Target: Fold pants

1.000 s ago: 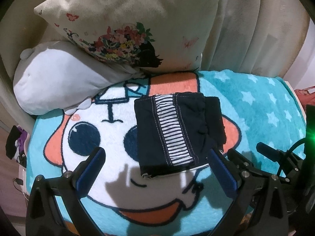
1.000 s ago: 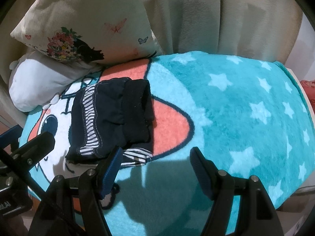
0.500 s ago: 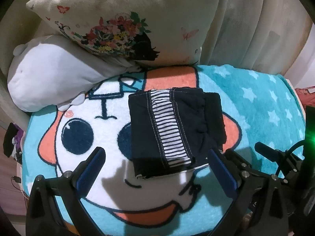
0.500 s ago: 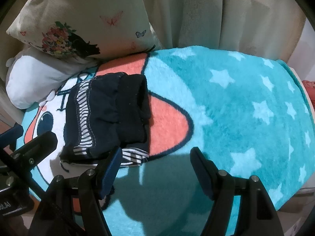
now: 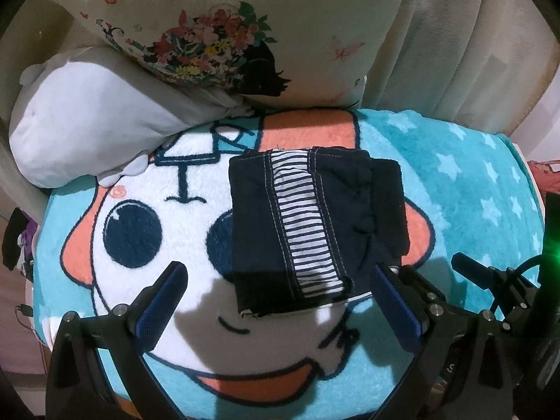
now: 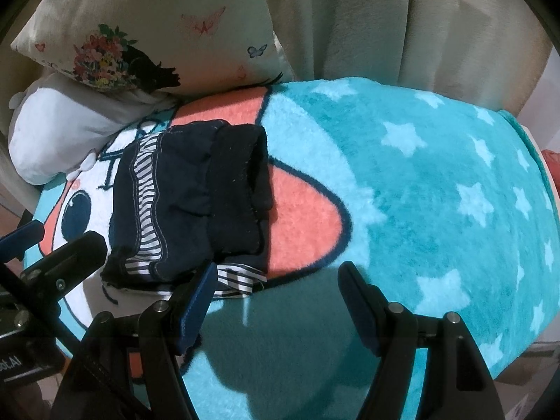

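The dark navy pants point(image 5: 315, 224) with a white striped panel lie folded into a compact rectangle on the cartoon blanket point(image 5: 140, 280). They also show in the right wrist view point(image 6: 196, 203), left of centre. My left gripper point(image 5: 280, 287) is open and empty, its blue-padded fingers point(image 5: 161, 301) spread either side of the bundle's near edge. My right gripper point(image 6: 276, 280) is open and empty, just off the bundle's near right corner. Its left finger point(image 6: 196, 294) hovers at the striped hem.
A floral cushion point(image 5: 217, 31) and a white plush pillow point(image 5: 80, 129) lie at the back left. A beige curtain point(image 6: 402, 21) hangs behind. The teal starred part of the blanket point(image 6: 437, 182) stretches to the right.
Both grippers stay open. The views have shifted slightly, with the pants appearing a little higher and farther; the folded bundle itself has not moved.
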A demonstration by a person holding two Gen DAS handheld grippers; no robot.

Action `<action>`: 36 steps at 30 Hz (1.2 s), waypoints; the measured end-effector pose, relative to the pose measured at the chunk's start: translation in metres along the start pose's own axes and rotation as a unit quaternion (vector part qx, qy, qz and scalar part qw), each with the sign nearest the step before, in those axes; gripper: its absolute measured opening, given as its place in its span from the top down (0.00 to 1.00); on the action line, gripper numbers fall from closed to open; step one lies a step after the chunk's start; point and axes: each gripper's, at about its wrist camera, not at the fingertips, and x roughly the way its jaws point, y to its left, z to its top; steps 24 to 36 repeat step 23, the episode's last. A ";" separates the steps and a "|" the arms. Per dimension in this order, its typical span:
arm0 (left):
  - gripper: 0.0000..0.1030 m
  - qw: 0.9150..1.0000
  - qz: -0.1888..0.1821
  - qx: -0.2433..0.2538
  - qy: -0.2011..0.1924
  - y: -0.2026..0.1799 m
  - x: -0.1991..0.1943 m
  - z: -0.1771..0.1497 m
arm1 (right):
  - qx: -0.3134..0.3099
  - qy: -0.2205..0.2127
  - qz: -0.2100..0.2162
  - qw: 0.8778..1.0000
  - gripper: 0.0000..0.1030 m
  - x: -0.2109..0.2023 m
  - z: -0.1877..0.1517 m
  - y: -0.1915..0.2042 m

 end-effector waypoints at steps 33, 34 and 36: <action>0.00 0.999 0.019 -0.025 0.006 0.013 0.004 -0.003 | -0.022 0.004 0.015 1.000 0.26 0.007 -0.003 0.013; 0.00 0.999 0.019 -0.025 0.006 0.013 0.004 -0.003 | -0.022 0.004 0.015 1.000 0.26 0.007 -0.003 0.013; 0.00 0.999 0.019 -0.025 0.006 0.013 0.004 -0.003 | -0.022 0.004 0.015 1.000 0.26 0.007 -0.003 0.013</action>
